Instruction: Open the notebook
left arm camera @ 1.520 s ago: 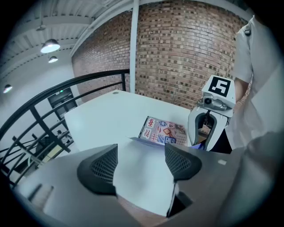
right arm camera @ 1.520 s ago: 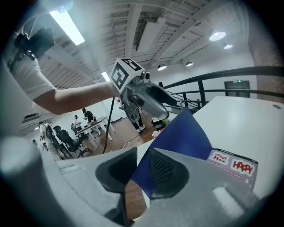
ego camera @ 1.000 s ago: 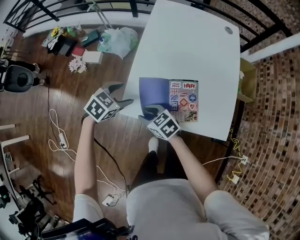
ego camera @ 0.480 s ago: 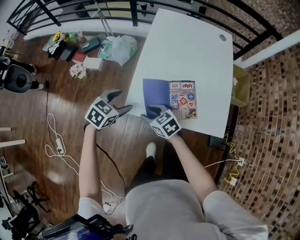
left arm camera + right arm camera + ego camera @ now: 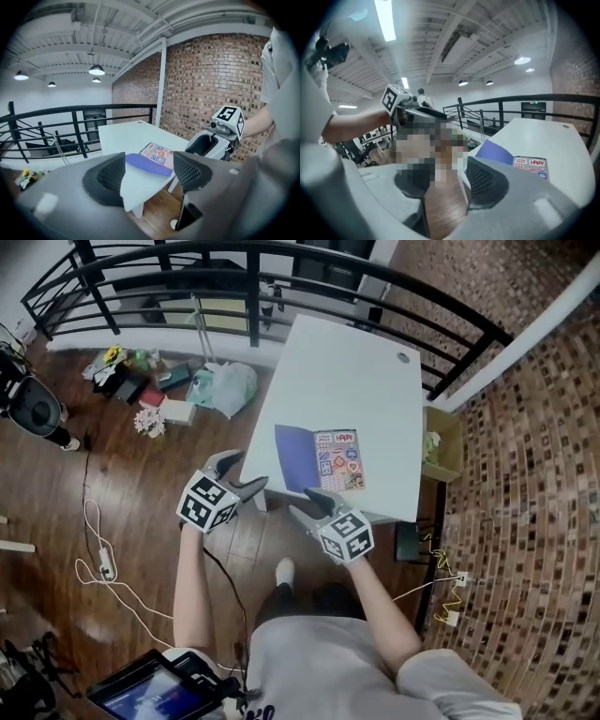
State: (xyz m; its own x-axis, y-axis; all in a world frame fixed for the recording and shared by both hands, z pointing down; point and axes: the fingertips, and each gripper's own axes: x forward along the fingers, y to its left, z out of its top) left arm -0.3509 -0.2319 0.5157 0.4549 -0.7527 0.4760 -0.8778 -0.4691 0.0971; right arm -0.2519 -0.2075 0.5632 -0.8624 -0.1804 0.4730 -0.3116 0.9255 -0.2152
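Observation:
The notebook (image 5: pixel 321 459) lies open near the front edge of the white table (image 5: pixel 349 371). Its blue cover (image 5: pixel 294 457) is folded out to the left and a sticker page (image 5: pixel 339 459) faces up. Both grippers hang off the table, over the floor before its near edge. My left gripper (image 5: pixel 241 475) is open and empty; through its jaws I see the notebook (image 5: pixel 157 158) and the right gripper (image 5: pixel 216 139). My right gripper (image 5: pixel 311 504) is open with nothing between its jaws, which have just been opening. In its view (image 5: pixel 445 180) the notebook (image 5: pixel 520 161) lies ahead to the right.
A black railing (image 5: pixel 234 259) runs behind the table. Bags and small items (image 5: pixel 169 385) lie on the wooden floor at the left. A cardboard box (image 5: pixel 441 442) stands right of the table. Cables (image 5: pixel 103 549) trail on the floor.
Both grippers have pulled back from the table's front edge and risen. The right gripper has left the notebook's near edge. The blue cover now lies flatter.

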